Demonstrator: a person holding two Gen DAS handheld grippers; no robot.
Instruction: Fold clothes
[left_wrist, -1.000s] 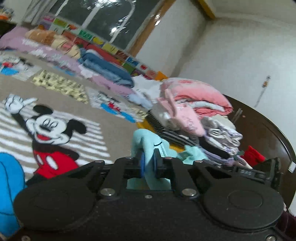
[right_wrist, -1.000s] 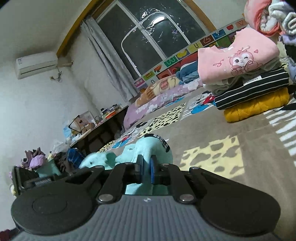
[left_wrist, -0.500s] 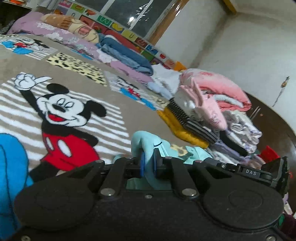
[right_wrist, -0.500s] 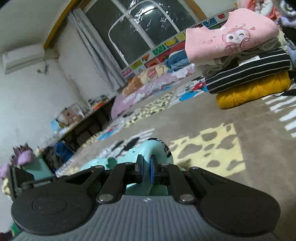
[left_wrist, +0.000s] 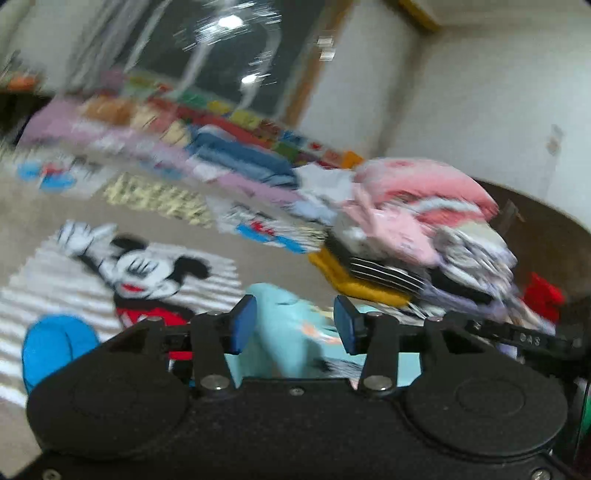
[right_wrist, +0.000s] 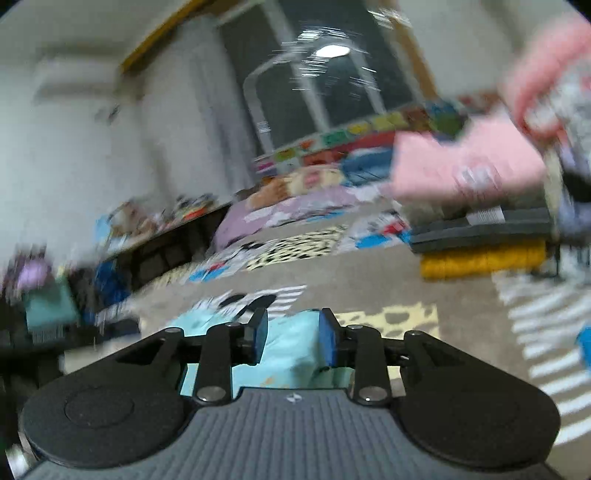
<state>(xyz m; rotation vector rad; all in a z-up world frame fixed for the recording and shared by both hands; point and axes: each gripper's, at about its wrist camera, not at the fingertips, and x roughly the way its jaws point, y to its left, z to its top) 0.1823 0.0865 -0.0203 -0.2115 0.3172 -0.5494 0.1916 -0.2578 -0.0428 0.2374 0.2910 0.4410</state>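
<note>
**Mint garment let go: finish the release cleanly**

Mint-green garment (left_wrist: 291, 325) lies bunched low on the patterned rug (left_wrist: 229, 236), straight ahead of both tools. In the left wrist view it rises between the blue pads of the left gripper (left_wrist: 293, 323); in the right wrist view the same cloth (right_wrist: 291, 347) sits between the pads of the right gripper (right_wrist: 291, 334). Both sets of fingers are opening at this moment. The left pair stands about half spread, with clear gaps between each pad and the fabric. The right pair is narrower, roughly a third spread, and the cloth fills most of the gap; the pads seem no longer to pinch it, though blur makes the contact hard to judge.

The step in hand looks like the release after a fold. To do it well, I would let both pairs spread fully before pulling back, so no edge snags on a pad and drags the fold open. Draw each tool straight back along its own line rather than sideways. The right side probably needs the most care, since the cloth crowds its pads.

A stack of folded clothes (right_wrist: 480, 225), pink on top of striped and yellow pieces, stands well apart on the rug and is likely where the piece goes next.
</note>
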